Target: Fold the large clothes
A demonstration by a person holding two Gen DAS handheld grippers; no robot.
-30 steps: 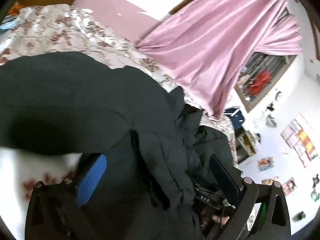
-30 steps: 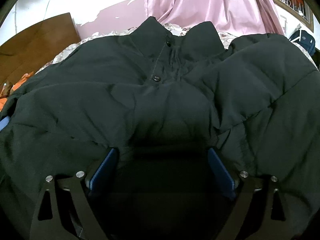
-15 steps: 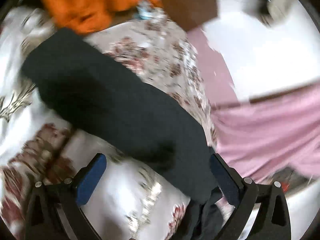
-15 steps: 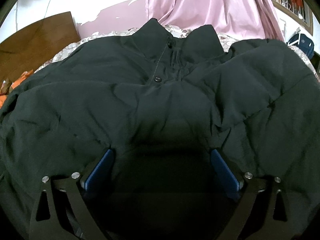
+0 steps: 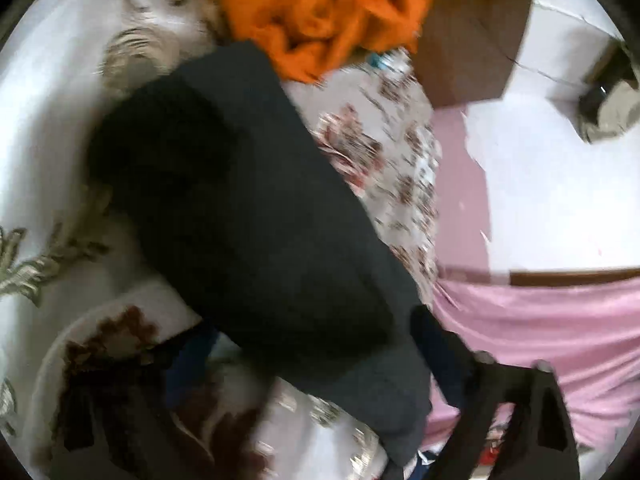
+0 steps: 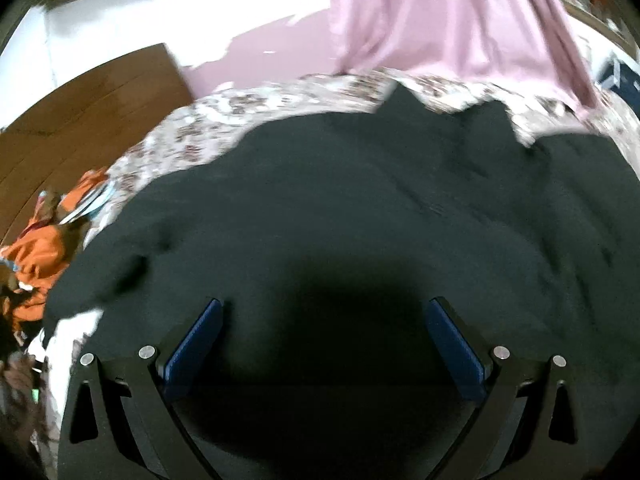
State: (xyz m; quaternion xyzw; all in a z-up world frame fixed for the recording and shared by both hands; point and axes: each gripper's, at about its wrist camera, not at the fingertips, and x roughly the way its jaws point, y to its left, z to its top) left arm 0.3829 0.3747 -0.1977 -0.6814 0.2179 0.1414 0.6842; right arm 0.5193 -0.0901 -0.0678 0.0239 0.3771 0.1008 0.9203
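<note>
A black padded jacket lies spread over the floral bedspread, collar toward the far edge. My right gripper hovers over its lower body, open, and its blue pads grip nothing. In the blurred left wrist view, one black sleeve runs diagonally from upper left to lower right. My left gripper straddles the sleeve's lower part. Its jaws are closing with the sleeve between them, and the pads do not visibly press on it.
A crumpled orange garment lies by the sleeve's far end, also at the left edge as orange garment. A wooden headboard stands behind it. A pink curtain hangs past the bed's far edge.
The left gripper rolled and swung from the jacket's body to the outstretched sleeve, and its jaws have narrowed. The right gripper drew up and back, so the collar looks farther away.
</note>
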